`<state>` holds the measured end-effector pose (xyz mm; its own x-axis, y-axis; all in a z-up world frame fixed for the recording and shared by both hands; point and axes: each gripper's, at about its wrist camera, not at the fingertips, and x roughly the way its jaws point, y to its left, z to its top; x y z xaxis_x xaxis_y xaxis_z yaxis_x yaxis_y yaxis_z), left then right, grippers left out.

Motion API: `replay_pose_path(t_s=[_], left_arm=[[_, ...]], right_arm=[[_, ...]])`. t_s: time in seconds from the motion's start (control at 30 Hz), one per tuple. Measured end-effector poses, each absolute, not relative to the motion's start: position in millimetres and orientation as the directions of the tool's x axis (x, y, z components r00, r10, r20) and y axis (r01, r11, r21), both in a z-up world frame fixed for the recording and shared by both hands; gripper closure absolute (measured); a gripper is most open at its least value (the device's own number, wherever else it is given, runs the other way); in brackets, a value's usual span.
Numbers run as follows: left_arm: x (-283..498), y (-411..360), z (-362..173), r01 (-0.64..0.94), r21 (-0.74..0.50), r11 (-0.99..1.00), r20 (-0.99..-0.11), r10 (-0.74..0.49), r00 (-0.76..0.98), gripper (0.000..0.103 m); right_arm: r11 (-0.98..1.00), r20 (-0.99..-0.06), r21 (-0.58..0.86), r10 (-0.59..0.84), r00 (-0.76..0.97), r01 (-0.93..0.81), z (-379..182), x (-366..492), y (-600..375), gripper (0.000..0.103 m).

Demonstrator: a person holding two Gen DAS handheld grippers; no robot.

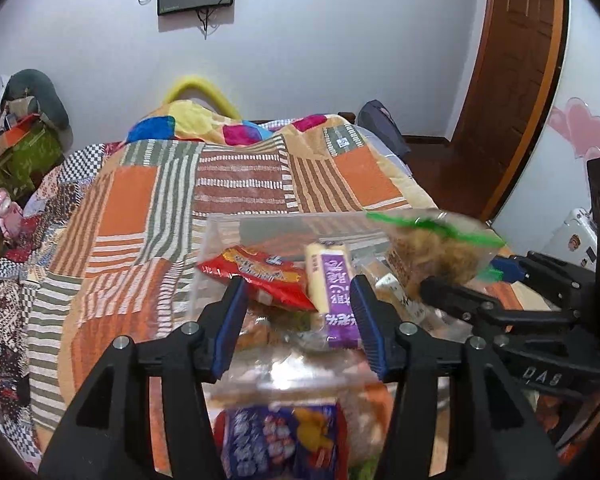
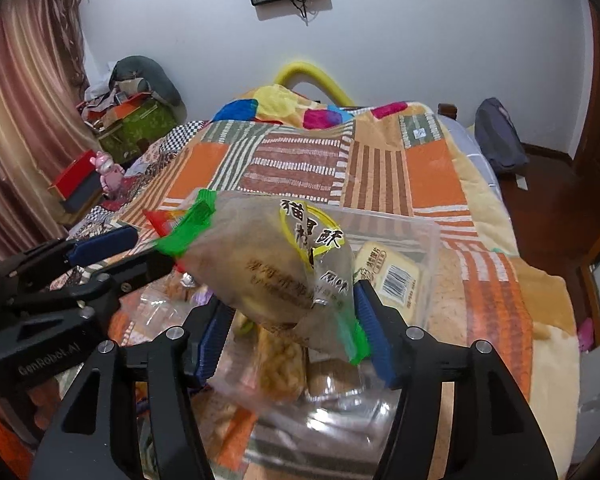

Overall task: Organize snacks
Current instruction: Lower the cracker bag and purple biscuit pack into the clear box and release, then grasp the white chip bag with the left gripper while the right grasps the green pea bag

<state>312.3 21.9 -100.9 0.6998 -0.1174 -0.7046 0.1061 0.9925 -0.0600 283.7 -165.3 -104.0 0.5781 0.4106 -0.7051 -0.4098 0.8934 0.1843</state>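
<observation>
While the right gripper (image 2: 292,320) grips a green-edged snack bag (image 2: 268,268) between its part-closed fingers above the clear bin (image 2: 432,240), the left gripper (image 1: 300,320) hovers wide open, holding nothing, over the bin's near left. Bin on quilt (image 1: 140,208) holds one red pack (image 1: 260,276), one purple-labelled pack (image 1: 332,292), others blurred.

ahead of left claw (image 1: 298,320): snack packets fill clear bin (image 1: 220,226) | right of it: right claw (image 2: 290,322) with green-edged bag (image 2: 268,268) blocks | beyond bin: open bedspread (image 1: 240,176)
</observation>
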Motion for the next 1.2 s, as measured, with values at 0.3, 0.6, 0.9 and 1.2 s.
replay_pose_path(t_s=[0.3,0.6,0.9,1.2], left_arm=[[259,62,-85,0.073,-0.06,0.996,-0.7,-0.094,0.708,0.044],[207,110,-113,0.022,-0.022,1.0,-0.753,-0.031,0.657,0.038],[162,127,-177,-0.017,-0.038,0.999,-0.84,-0.023,0.543,0.036],[141,114,-208,0.021,-0.085,0.996,-0.852,-0.084,0.517,0.018]], right_arm=[[0.886,-0.686,0.161,0.417,0.597,-0.434,-91,254,-168,0.04],[0.883,-0.703,0.132,0.403,0.586,-0.45,-103,219,-161,0.039],[0.87,-0.772,0.17,0.41,0.485,-0.464,-148,189,-141,0.038],[0.854,-0.822,0.199,0.412,0.392,-0.48,-177,184,-107,0.037]])
